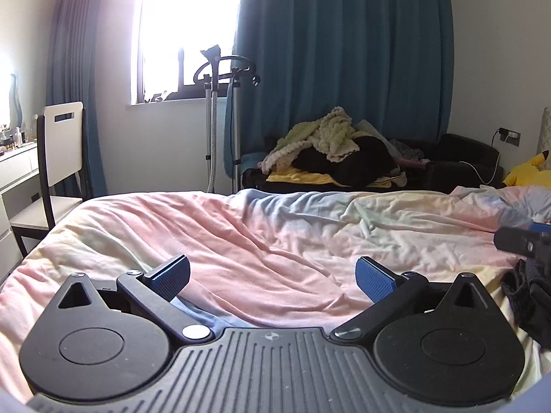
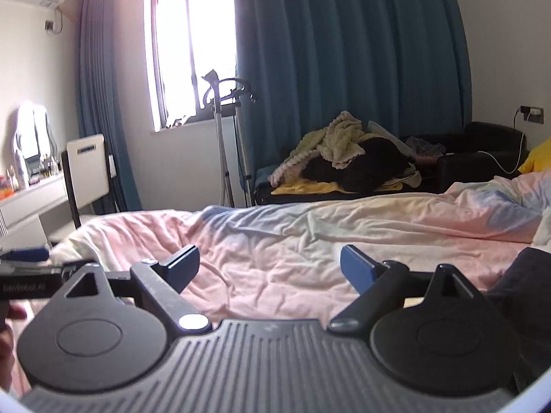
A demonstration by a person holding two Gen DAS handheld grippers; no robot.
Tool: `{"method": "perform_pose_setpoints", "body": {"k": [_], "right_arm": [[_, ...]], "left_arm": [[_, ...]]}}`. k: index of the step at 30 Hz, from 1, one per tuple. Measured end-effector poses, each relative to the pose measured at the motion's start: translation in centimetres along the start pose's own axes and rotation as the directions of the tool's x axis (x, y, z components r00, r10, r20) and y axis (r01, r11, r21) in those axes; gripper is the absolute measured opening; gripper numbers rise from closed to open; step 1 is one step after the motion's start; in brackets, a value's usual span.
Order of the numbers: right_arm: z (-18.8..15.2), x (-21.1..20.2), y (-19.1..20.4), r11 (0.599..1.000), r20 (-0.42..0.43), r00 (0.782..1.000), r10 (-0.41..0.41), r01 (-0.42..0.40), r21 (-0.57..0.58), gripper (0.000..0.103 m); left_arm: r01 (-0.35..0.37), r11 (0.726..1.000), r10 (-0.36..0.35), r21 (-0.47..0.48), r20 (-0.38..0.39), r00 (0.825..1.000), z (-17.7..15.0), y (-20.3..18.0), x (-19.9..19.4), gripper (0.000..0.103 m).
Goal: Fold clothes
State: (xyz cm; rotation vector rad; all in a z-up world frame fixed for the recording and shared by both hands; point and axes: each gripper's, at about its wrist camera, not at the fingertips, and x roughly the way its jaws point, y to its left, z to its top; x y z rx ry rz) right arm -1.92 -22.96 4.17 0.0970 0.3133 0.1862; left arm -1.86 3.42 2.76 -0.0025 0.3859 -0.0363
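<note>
My left gripper (image 1: 272,277) is open and empty, held just above the rumpled pastel duvet (image 1: 241,234). A dark garment (image 1: 530,296) lies bunched on the bed at the right edge of the left wrist view, well right of the left fingers. My right gripper (image 2: 270,268) is open and empty over the same duvet (image 2: 292,237). The dark garment (image 2: 520,296) shows at the lower right of the right wrist view, beside the right finger and partly hidden by the gripper body. Part of the other gripper shows at each view's edge.
A pile of blankets and clothes (image 1: 330,151) lies on a dark sofa beyond the bed. A garment steamer stand (image 1: 220,79) is by the window. A white chair (image 1: 58,158) and a dresser stand left of the bed. A yellow plush toy (image 1: 527,172) sits at the far right.
</note>
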Motion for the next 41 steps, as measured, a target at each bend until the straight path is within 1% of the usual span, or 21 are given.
{"method": "perform_pose_setpoints", "body": {"k": [3, 5, 7, 11, 15, 17, 19, 20, 30, 41], "right_arm": [[-0.8, 0.3, -0.1, 1.0, -0.014, 1.0, -0.004, 0.004, -0.017, 0.09], [-0.8, 0.3, 0.1, 1.0, -0.014, 1.0, -0.01, 0.01, -0.029, 0.09], [-0.9, 0.3, 0.2, 0.999, -0.015, 1.0, -0.015, 0.014, -0.04, 0.09], [-1.2, 0.3, 0.0, 1.0, -0.025, 1.0, -0.006, 0.005, -0.025, 0.09], [-1.0, 0.5, 0.0, 1.0, -0.029, 1.0, -0.003, 0.003, -0.013, 0.09], [-1.1, 0.3, -0.1, 1.0, -0.021, 1.0, -0.011, 0.01, -0.011, 0.092], [-1.1, 0.2, -0.1, 1.0, -0.009, 1.0, -0.02, 0.02, -0.009, 0.101], [-1.1, 0.1, -0.1, 1.0, -0.003, 1.0, -0.025, 0.025, -0.007, 0.103], [-1.3, 0.0, 0.0, 0.999, -0.007, 0.999, -0.036, 0.036, -0.009, 0.103], [-1.4, 0.2, -0.2, 0.999, -0.011, 0.999, -0.042, 0.042, -0.008, 0.103]], "left_arm": [[0.001, 1.0, -0.001, -0.001, 0.019, 1.0, 0.0, -0.2, 0.5, 0.103], [-0.008, 1.0, 0.008, 0.015, 0.034, 0.999, -0.1, -0.5, 0.5, 0.103], [-0.005, 1.0, 0.005, 0.018, 0.016, 1.0, -0.2, -0.5, 1.1, 0.103], [-0.003, 1.0, 0.003, 0.022, -0.021, 1.0, -0.5, -0.7, 1.9, 0.103], [-0.002, 0.999, 0.003, 0.036, -0.022, 1.0, -0.7, -1.0, 1.9, 0.103], [-0.006, 0.999, 0.007, 0.037, -0.02, 1.0, -0.7, -1.0, 1.9, 0.103], [-0.006, 0.999, 0.006, 0.035, -0.019, 1.0, -0.7, -1.0, 1.8, 0.103], [-0.005, 0.999, 0.006, 0.032, -0.017, 1.0, -0.6, -0.9, 1.8, 0.103], [-0.02, 0.999, 0.02, 0.036, -0.002, 1.0, -0.6, -1.1, 1.4, 0.103], [-0.022, 0.999, 0.023, 0.039, -0.02, 1.0, -0.7, -1.3, 1.7, 0.103]]}}
